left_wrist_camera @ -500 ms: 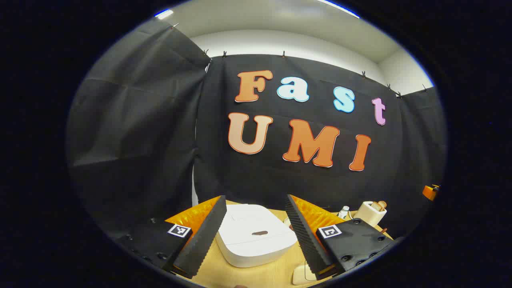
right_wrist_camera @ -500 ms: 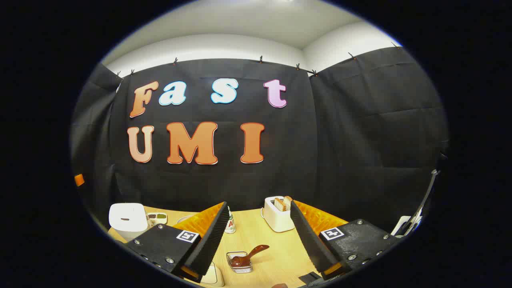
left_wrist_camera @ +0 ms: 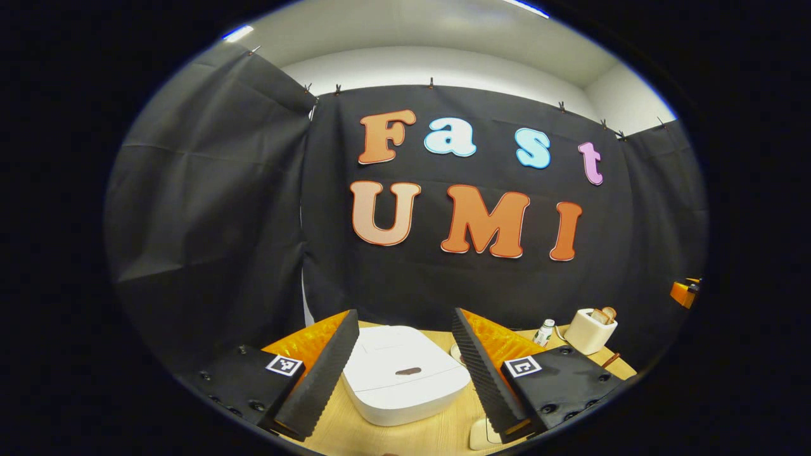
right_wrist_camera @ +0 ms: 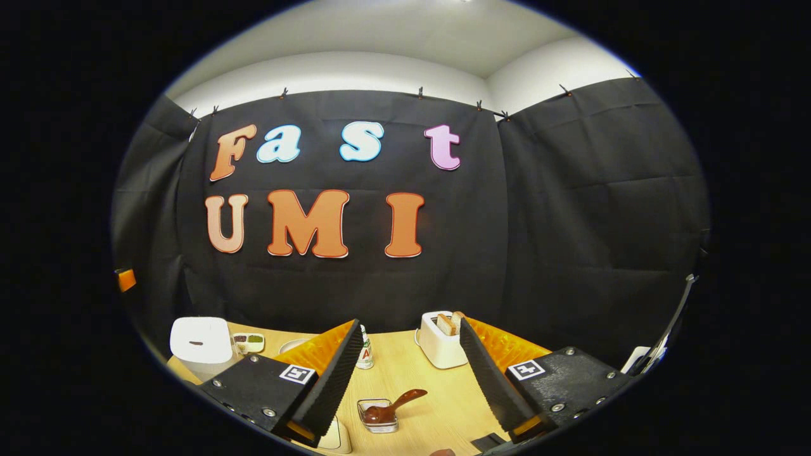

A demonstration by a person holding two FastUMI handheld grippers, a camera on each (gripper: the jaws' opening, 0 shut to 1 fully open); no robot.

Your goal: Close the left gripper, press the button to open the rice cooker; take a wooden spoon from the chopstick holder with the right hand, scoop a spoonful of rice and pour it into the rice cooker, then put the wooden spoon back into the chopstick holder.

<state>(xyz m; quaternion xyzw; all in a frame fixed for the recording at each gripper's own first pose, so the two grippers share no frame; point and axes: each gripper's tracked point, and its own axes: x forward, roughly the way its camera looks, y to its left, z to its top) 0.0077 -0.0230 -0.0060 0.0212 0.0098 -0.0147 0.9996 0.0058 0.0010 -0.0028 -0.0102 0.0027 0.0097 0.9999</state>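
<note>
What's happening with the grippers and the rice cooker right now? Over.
Left gripper open, above the shut rice cooker. Right gripper open, holding nothing, over the table. Button not pressed. Nothing blocking.

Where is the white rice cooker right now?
The rice cooker, lid shut, sits on the wooden table between the left gripper's open fingers.

Smooth matt white plastic rice cooker (left_wrist_camera: 405, 373), pale wood-grain table (right_wrist_camera: 437, 392), glossy brown wooden spoon (right_wrist_camera: 394, 405)
</note>
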